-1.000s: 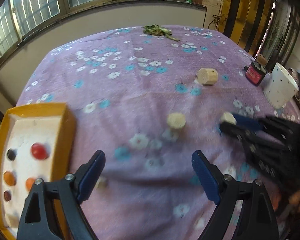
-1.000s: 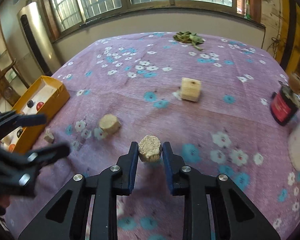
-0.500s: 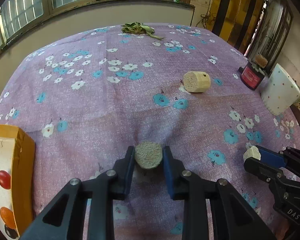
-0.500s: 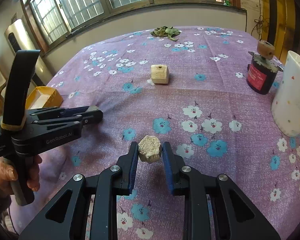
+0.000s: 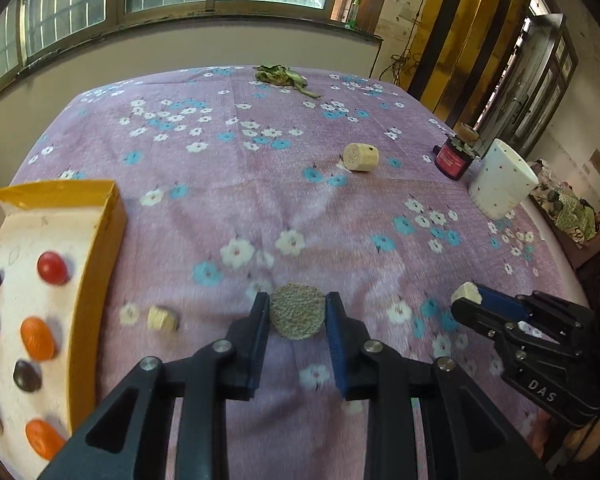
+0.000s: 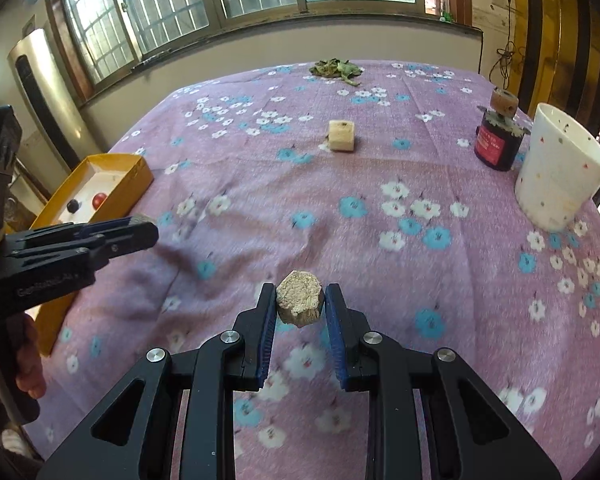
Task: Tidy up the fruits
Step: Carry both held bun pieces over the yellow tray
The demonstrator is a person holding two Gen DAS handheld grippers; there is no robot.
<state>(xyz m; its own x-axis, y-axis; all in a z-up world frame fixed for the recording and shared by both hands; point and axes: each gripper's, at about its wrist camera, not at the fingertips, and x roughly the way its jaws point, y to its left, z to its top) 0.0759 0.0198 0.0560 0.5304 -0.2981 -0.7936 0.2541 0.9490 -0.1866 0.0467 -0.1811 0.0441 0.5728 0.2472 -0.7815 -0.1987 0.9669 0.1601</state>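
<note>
Fruit chunks are in both grippers: left gripper [image 5: 298,316] is clamped on a round tan chunk [image 5: 297,311], right gripper [image 6: 300,307] is pinching a smaller angular chunk [image 6: 300,298], both held just above the purple cloth [image 5: 340,208]. Yellow tray [image 5: 114,216] with red, orange and dark fruit sits to the left. My read: carry left chunk over the tray wall, lower onto a bare white spot, then release. Keep the grip firm, since the chunks look crumbly. Two more chunks are on the cloth: a small one [image 5: 162,319] near the tray and one [image 5: 361,157] further out.

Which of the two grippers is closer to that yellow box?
Left. The left gripper hangs just right of the yellow box; the right gripper is farther right.
</note>
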